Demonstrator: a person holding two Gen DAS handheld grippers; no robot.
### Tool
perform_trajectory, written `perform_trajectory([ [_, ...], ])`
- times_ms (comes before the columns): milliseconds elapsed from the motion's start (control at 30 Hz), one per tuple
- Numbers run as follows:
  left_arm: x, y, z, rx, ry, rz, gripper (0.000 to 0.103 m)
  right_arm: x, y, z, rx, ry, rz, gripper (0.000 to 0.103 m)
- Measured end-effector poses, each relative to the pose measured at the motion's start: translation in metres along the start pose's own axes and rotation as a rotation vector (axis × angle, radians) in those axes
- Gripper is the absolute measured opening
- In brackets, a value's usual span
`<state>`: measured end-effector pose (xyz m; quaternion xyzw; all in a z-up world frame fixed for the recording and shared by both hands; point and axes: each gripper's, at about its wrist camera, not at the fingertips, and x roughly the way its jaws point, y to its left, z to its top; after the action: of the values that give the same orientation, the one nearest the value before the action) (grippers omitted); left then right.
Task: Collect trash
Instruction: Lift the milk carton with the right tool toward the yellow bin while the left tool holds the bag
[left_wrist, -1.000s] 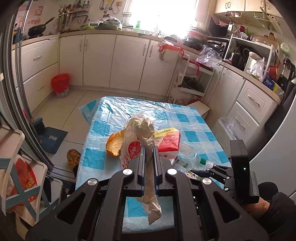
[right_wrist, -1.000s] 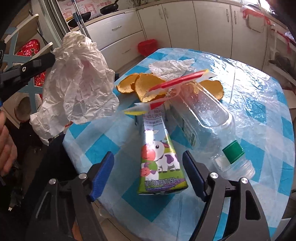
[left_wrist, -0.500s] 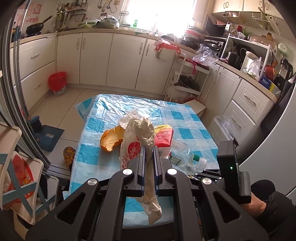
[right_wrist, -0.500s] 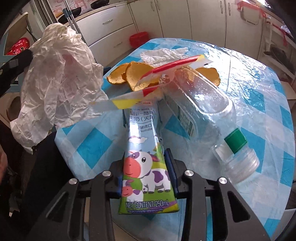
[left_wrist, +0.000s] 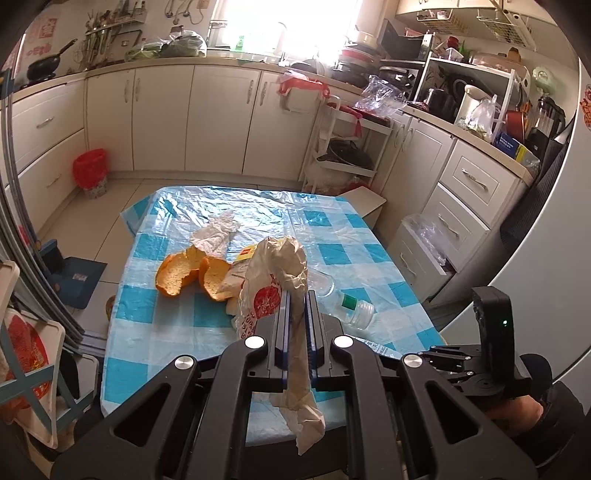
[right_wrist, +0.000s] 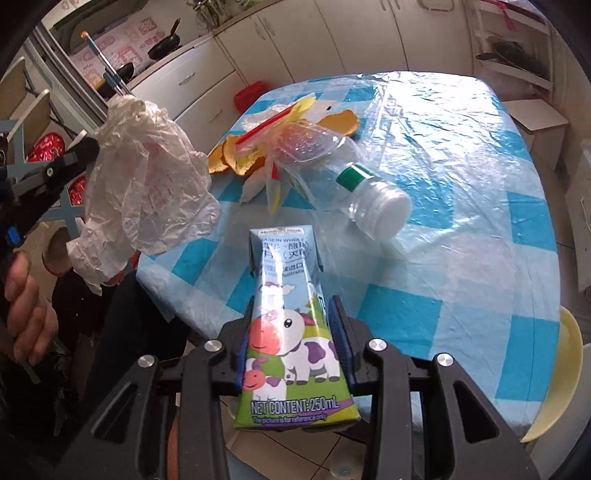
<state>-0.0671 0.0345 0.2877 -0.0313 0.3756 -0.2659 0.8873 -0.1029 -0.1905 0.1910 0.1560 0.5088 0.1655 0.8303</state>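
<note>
Left gripper (left_wrist: 296, 295) clamps a crumpled bag (left_wrist: 275, 280); right gripper (right_wrist: 291, 332) clamps a milk carton (right_wrist: 288, 317) above the counter (right_wrist: 461, 258).

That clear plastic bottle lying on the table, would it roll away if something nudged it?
Probably. The plastic bottle lies on its round side on the slick plastic tablecloth. It looks empty, so likely light. The wrapper against it might slow it.

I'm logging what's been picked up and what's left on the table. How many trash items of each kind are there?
Plastic bags: 1, the crumpled bag in the left gripper
Milk cartons: 1, the carton in the right gripper
Clear bottles: 1
Orange peel pieces: 2
Crumpled paper: 1
Snack wrappers: 1
Total: 7
</note>
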Motion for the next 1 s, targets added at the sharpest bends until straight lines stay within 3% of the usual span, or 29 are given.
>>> perform_trajectory([
  [333,0.015,-0.040,-0.003,0.050,0.037,-0.024,0.007,-0.038,-0.026,-0.001,0.117,-0.143,0.005,0.037],
  [667,0.006,-0.039,-0.003,0.025,0.017,-0.025,0.007,0.006,-0.014,-0.017,-0.057,0.012,-0.228,0.036],
  [867,-0.001,-0.031,-0.003,0.007,0.006,-0.026,0.007,0.014,-0.007,-0.015,-0.098,0.006,-0.260,0.034],
  [1000,-0.005,-0.025,-0.002,-0.005,-0.003,-0.027,0.007,0.012,-0.010,-0.013,-0.046,-0.001,-0.185,0.034],
])
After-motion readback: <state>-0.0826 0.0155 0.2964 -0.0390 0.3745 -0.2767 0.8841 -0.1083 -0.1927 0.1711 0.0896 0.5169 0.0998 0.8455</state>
